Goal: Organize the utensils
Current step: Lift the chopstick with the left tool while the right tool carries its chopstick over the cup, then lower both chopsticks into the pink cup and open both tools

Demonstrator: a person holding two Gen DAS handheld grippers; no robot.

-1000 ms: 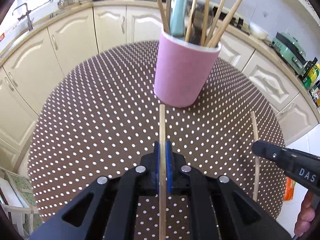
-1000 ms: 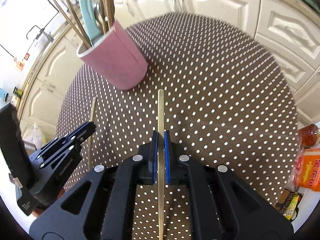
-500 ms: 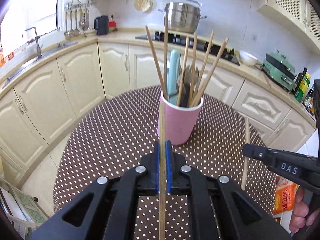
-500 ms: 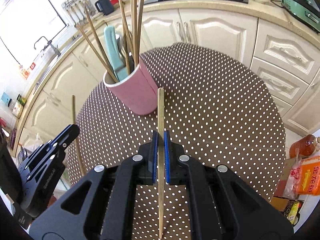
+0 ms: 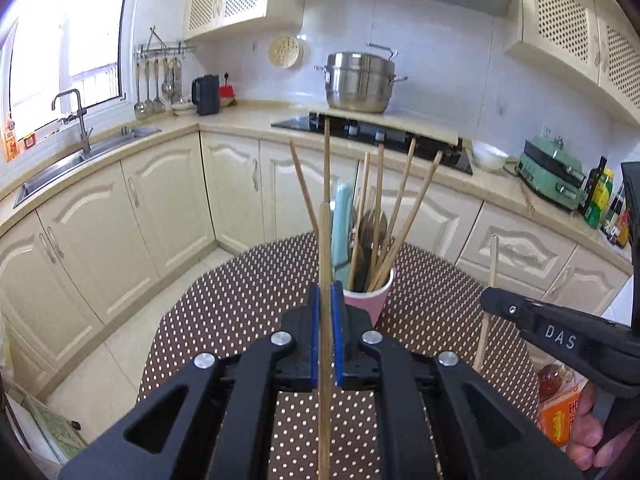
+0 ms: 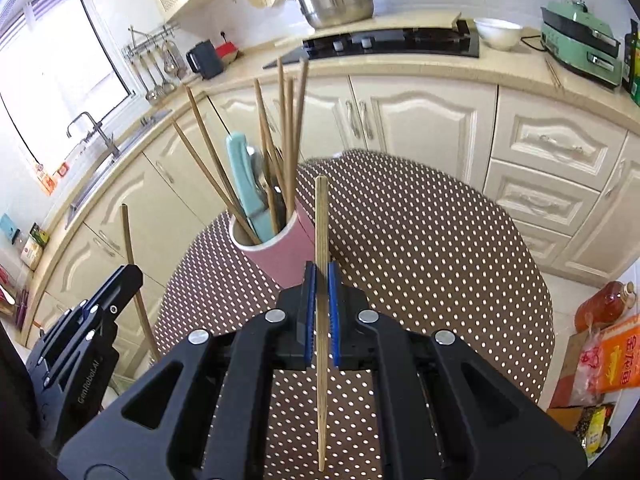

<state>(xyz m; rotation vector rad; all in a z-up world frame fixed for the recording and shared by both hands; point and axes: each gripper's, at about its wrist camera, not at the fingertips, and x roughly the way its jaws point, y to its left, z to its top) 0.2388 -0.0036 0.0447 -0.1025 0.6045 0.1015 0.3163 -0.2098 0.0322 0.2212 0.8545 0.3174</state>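
Note:
A pink utensil cup [image 5: 378,295] [image 6: 286,252] stands on the round brown dotted table [image 5: 240,304] [image 6: 420,248], holding several wooden chopsticks and a teal-handled utensil [image 6: 242,178]. My left gripper [image 5: 325,292] is shut on a wooden chopstick [image 5: 325,240], held above the table in front of the cup. My right gripper [image 6: 319,270] is shut on another wooden chopstick [image 6: 321,220], just right of the cup. In the left wrist view the right gripper [image 5: 486,303] shows at the right with its chopstick [image 5: 490,280]. The left gripper [image 6: 126,276] shows at the left of the right wrist view.
Cream kitchen cabinets [image 5: 120,216] curve round behind the table. On the counter are a sink [image 5: 76,156], a hob [image 5: 384,132] with a steel pot [image 5: 360,82], a white bowl [image 6: 498,32] and a green appliance [image 6: 580,40]. Bags and an oil bottle [image 6: 604,304] sit on the floor at right.
Both grippers have risen well above the table with their chopsticks and tilted up. The cup now looks smaller and lower, and more of the kitchen wall shows.

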